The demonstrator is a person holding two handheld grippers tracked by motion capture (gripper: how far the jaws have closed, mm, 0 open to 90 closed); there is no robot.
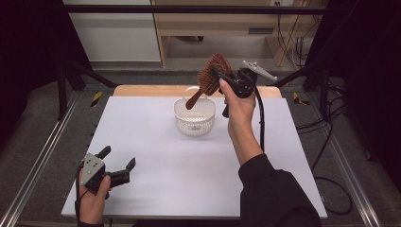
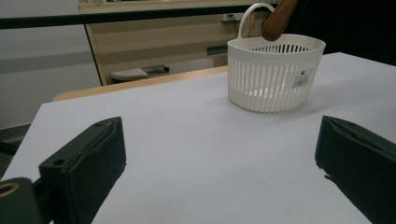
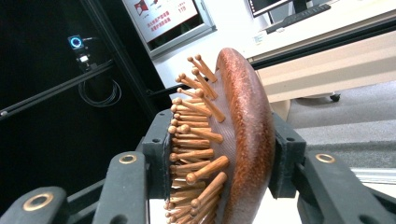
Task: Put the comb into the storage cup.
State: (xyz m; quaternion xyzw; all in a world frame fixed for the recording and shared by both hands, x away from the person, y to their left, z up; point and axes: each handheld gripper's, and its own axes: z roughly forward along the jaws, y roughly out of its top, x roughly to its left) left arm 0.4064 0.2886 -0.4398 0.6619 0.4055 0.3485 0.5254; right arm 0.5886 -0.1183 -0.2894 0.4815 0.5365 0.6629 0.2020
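Your right gripper [image 1: 218, 74] is raised above the far side of the white worktop [image 1: 189, 165], its two black jaws pinched on the head of a brown wooden paddle hairbrush with wooden pins [image 1: 208, 78]. In the right gripper view the brush head [image 3: 233, 140] sits edge-on between the jaws, one jaw against the pin side and the other against the smooth rounded back. From that gripper the brush handle slopes down and toward you, and its tip hangs just over the rim of the small white slotted plastic basket with a loop handle [image 1: 194, 118], which stands on the worktop directly below. Your left gripper [image 1: 117, 160] rests low at the near left part of the worktop, jaws spread wide with nothing between them. Ahead of it and well apart stands the basket [image 2: 275, 77], with the brush handle tip [image 2: 279, 21] above its rim.
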